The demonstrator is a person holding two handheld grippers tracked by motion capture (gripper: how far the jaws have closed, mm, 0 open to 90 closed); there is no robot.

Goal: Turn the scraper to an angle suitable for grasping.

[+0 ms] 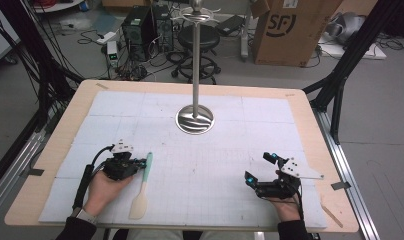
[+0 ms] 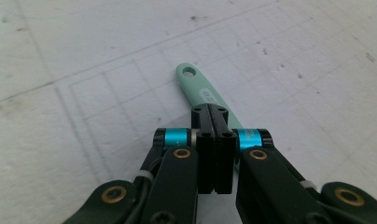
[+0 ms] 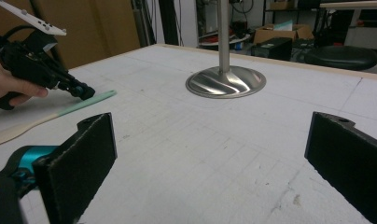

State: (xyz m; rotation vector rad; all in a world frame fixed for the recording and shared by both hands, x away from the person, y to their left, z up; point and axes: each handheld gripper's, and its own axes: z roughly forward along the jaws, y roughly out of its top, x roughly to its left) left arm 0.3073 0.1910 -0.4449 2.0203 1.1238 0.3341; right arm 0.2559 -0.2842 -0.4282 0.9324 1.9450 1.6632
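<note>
high view shows the spatula (image 1: pixel 141 187) lying flat on the white mat (image 1: pixel 205 150) at the near left of the table (image 1: pixel 65 130), its mint handle pointing far and its pale wooden blade near. its long axis runs near to far, tipped slightly to the right at the far end. the left gripper (image 1: pixel 139 164) sits just left of the handle, tips against or right at its upper part, so the spatula lies to the gripper's right and slightly ahead. the left hand (image 1: pixel 104 189) is by far the nearer one; the right gripper (image 1: pixel 260 172) rests well apart at the near right.

left gripper view looks down along its own jaws, which are pressed together with nothing between them; the handle runs out from behind the tips toward its hanging hole (image 2: pixel 189 71). whether the tips touch the handle or hover just over it i cannot tell. my guess is that a pickup would need the jaws spread first, then set across the handle's narrow width.

right gripper view shows its own jaws spread wide and empty, and, farther off at the left, the other gripper low at the mint handle (image 3: pixel 86 103), a side look the high view lacks. the metal stand (image 1: pixel 195 119) rises at the far middle of the mat.
</note>
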